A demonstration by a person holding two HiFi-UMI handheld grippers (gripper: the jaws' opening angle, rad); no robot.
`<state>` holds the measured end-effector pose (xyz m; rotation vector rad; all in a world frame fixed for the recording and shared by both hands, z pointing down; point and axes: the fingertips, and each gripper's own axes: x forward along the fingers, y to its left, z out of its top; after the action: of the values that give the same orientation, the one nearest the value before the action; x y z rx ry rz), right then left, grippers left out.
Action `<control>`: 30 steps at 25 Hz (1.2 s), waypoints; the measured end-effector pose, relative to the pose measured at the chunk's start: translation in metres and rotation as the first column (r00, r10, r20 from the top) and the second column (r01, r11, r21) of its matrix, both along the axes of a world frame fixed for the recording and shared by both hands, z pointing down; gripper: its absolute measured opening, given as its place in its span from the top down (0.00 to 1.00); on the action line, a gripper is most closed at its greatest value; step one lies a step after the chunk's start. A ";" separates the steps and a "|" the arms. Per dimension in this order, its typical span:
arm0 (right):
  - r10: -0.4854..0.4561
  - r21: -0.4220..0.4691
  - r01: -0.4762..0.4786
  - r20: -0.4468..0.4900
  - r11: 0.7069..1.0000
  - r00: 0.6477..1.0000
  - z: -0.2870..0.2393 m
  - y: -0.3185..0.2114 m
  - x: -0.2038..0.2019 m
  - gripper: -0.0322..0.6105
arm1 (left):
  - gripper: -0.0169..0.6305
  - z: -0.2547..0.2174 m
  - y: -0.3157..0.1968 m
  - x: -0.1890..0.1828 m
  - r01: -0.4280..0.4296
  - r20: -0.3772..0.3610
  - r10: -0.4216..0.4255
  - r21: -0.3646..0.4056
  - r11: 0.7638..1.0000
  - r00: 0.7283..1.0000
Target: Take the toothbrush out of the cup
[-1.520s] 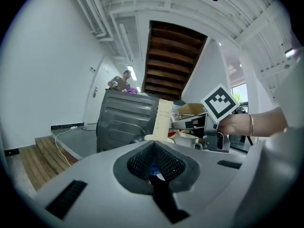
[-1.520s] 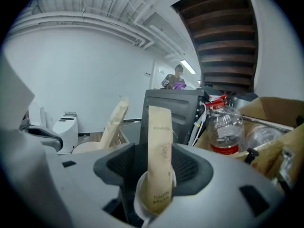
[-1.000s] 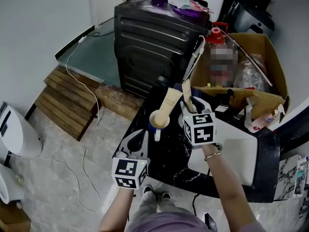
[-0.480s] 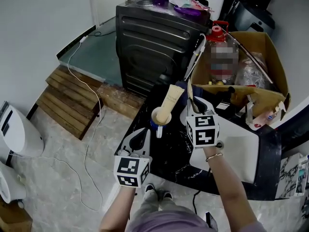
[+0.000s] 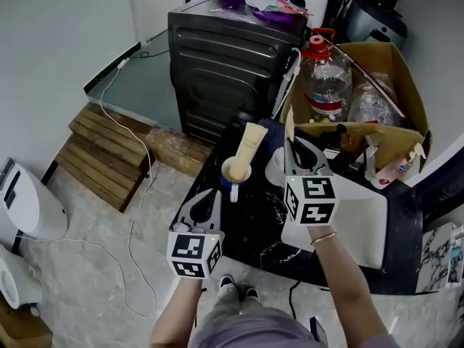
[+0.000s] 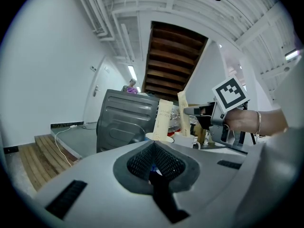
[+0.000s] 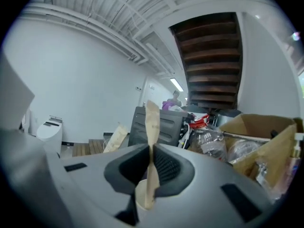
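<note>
**Clamping the toothbrush above the white cup**

The left gripper [image 5: 209, 199] hung at the near edge of the black counter [image 5: 254, 230]. Its jaws were together, with only a sliver of blue showing low in the gap, and I couldn't tell whether they pinched anything. At its 1 o'clock a beige tube [image 5: 248, 145] stood cap-down in a blue cup [image 5: 229, 185], leaning toward 1 o'clock. At the left gripper's 2 o'clock, the right gripper [image 5: 294, 145] had just been closing. Its jaws were clamped on the toothbrush [image 5: 289, 125], a pale flat strip standing upright between the pads. The toothbrush's lower end reached down to the white cup [image 5: 274, 169], which sat just beside the blue cup at its 3 o'clock. Farther off, a black ribbed appliance [image 5: 225, 56] stood at 12 o'clock. A cardboard box [image 5: 409, 100] holding a water bottle [image 5: 326, 85] stood at 2 o'clock
</note>
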<state>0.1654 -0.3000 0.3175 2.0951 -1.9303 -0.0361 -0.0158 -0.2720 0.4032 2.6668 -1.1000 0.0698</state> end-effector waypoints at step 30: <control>-0.196 0.338 0.125 0.186 0.933 0.963 -0.094 0.130 0.010 0.90 | 0.97 -0.020 0.051 -0.003 0.108 0.044 -0.110 0.048 0.993 0.993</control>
<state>0.1752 -0.1696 0.2230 2.2118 -2.3655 -0.1785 -0.0183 -0.2209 0.3833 2.6515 -1.2750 0.0871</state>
